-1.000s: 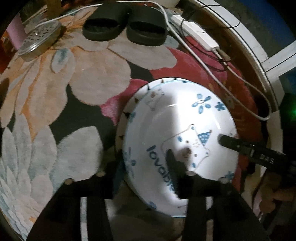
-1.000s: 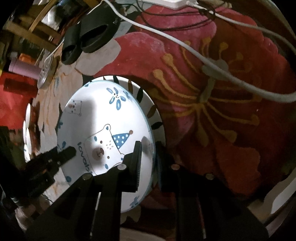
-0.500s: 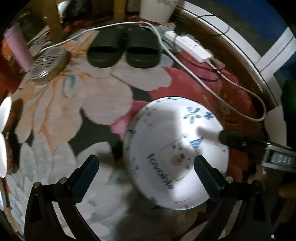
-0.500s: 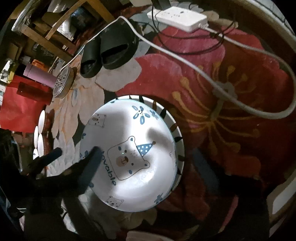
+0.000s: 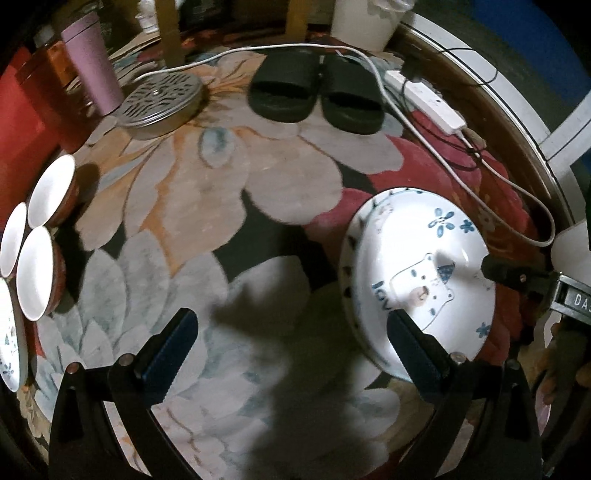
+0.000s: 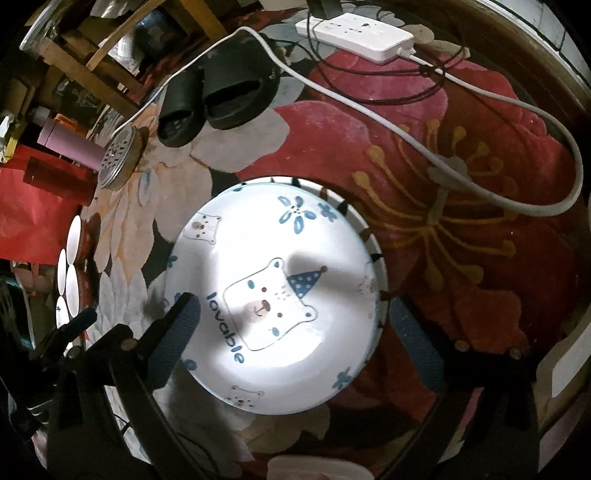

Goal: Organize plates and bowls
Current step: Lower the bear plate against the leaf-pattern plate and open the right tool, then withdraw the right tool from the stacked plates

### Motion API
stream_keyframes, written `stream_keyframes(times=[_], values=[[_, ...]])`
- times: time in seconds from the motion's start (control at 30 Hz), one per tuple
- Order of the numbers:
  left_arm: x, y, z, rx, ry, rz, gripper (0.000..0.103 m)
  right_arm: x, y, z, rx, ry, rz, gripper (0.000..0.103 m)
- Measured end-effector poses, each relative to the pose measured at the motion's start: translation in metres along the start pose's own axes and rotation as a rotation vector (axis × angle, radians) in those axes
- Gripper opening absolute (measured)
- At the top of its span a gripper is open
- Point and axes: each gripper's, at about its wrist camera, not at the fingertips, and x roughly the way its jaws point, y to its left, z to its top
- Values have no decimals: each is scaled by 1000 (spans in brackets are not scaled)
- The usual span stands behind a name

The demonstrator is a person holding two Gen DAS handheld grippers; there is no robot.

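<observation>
Bear plate (image 6: pixel 273 291) reads "lovable"; left tongs (image 5: pixel 291 341) and right tongs (image 6: pixel 295 321) gape wide, empty.

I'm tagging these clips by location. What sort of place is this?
Probably the floor of a lived-in room at home, not a kitchen counter: the dishes sit on a flowered rug, with a pair of black slippers and a white power strip lying nearby.

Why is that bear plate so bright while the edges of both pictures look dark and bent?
Right wrist view: a light glares off the bear plate, crossed by a dark shadow; the fisheye lens bends the white cable and blackens the corners. Left wrist view: same plate glare, slight blur, gripper shadows across the rug.
</observation>
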Motion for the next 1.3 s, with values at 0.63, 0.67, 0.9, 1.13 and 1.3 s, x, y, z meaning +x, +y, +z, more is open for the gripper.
stream_keyframes(times=[0.63,0.67,0.9,1.13,1.3], values=[[-14,57,-22,-79,-5,43,102,10,48,-11,-75,19,19,103],[-15,59,-23,-83,-5,45,102,11,50,-12,-79,21,20,103],[-16,77,-32,-109,0,58,102,15,67,-15,-112,29,24,103],[-16,94,-42,-136,2,71,102,20,79,-19,-136,39,22,103],[-17,107,-47,-161,3,80,102,23,87,-22,-151,45,22,103]])
